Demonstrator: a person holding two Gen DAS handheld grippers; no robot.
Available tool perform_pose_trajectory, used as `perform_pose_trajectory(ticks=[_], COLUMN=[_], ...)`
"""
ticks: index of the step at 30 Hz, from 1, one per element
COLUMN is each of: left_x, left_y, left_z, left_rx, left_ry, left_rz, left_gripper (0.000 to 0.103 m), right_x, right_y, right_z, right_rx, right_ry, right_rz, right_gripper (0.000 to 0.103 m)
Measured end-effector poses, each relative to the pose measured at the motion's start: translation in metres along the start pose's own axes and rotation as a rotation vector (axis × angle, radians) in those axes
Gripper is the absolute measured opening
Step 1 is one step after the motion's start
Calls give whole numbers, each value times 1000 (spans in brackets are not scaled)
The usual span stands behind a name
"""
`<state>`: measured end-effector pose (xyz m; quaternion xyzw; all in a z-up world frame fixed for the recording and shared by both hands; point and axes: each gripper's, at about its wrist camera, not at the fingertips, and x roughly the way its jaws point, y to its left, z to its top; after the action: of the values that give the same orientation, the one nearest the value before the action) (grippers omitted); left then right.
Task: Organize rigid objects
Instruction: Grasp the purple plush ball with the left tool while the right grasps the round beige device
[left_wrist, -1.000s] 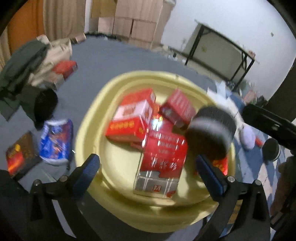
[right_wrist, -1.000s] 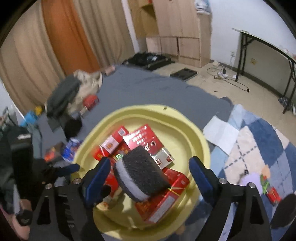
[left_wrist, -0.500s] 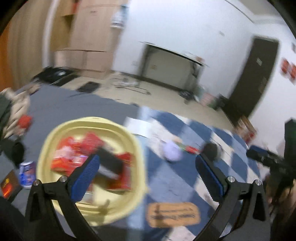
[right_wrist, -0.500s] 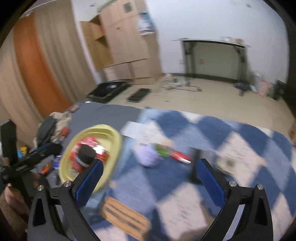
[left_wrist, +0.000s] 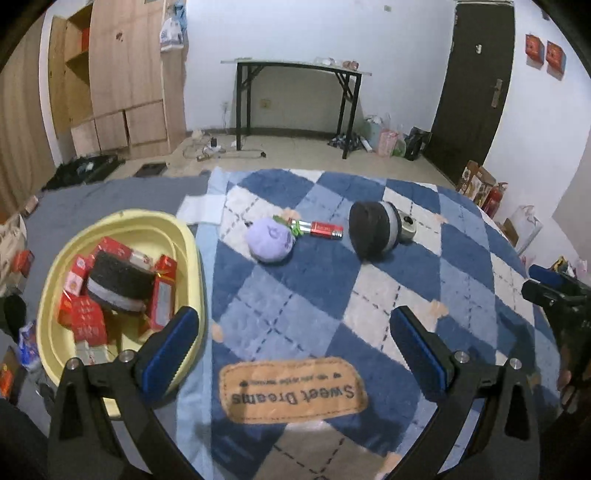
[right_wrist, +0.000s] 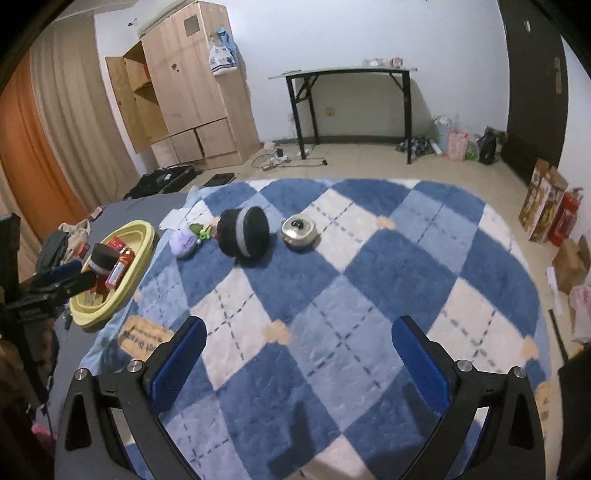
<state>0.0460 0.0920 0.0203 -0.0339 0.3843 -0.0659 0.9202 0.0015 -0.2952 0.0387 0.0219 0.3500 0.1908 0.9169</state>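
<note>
A yellow basin (left_wrist: 184, 236) at the left holds several red boxes (left_wrist: 85, 317) and a black-and-grey round cushion (left_wrist: 118, 280); the basin also shows in the right wrist view (right_wrist: 144, 236). On the blue checked rug (left_wrist: 314, 280) lie a second black-and-grey cushion (left_wrist: 373, 232), a purple plush (left_wrist: 269, 240), a red box (left_wrist: 325, 229) and a small metal tin (right_wrist: 300, 229). My left gripper (left_wrist: 295, 343) is open and empty above the rug's near edge. My right gripper (right_wrist: 299, 350) is open and empty over the rug.
A wooden wardrobe (right_wrist: 192, 92) and a black-legged table (right_wrist: 351, 74) stand at the back wall. Clothes and small packets (right_wrist: 62, 240) lie on the grey sheet left of the basin. Boxes (right_wrist: 546, 206) line the right wall. A "Sweet Dreams" label (left_wrist: 291, 391) marks the rug's edge.
Both grippers have pulled back and swung right, away from the basin. The round cushion that hung between the right fingers over the basin now rests on the red boxes.
</note>
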Motion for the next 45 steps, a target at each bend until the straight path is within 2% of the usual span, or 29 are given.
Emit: perform_pose_trajectory(ticks=[5, 12, 15, 17, 22, 26, 28, 30, 32, 34, 36, 37, 38, 39, 42, 45], left_x=[18, 67, 92, 112, 142, 161, 173, 182, 181, 184, 184, 181, 179, 177, 164, 139], left_y=[3, -1, 9, 15, 9, 23, 29, 32, 29, 27, 23, 21, 21, 21, 24, 20], left_z=[0, 10, 18, 25, 45, 51, 52, 51, 49, 45, 40, 37, 37, 37, 36, 36], left_rx=[-18, 36, -23, -43, 37, 2, -10, -28, -25, -45, -44, -43, -45, -47, -69, -37], left_ry=[24, 36, 67, 108, 82, 63, 81, 84, 34, 35, 22, 8, 9, 9, 17, 2], left_rz=[19, 75, 59, 42, 52, 46, 42, 3, -50, -98, -78, -90, -91, -82, -113, -110], left_gripper=[103, 103, 103, 103, 103, 103, 103, 102, 102, 94, 83, 76, 60, 53, 53, 53], right_x=[26, 98, 129, 152, 198, 229, 243, 250, 257, 263, 264, 264, 262, 261, 258, 239], right_y=[-2, -21, -24, -19, -19, -25, -26, -24, -24, -19, -16, -12, -8, -6, 1, 3], right_z=[11, 26, 41, 57, 81, 82, 83, 86, 91, 94, 92, 90, 89, 87, 83, 75], right_rx=[-33, -16, -18, -83, -154, -144, -133, -128, -128, -134, -151, -173, -192, -206, -241, -250], right_ry=[-11, 34, 21, 26, 17, 35, 53, 51, 46, 51, 46, 35, 27, 21, 16, 14], right_rz=[9, 7, 9, 23, 65, 56, 40, 45, 45, 29, 16, 18, 27, 35, 18, 23], right_gripper=[102, 102, 102, 102, 102, 101, 101, 101, 97, 87, 75, 70, 54, 51, 51, 51])
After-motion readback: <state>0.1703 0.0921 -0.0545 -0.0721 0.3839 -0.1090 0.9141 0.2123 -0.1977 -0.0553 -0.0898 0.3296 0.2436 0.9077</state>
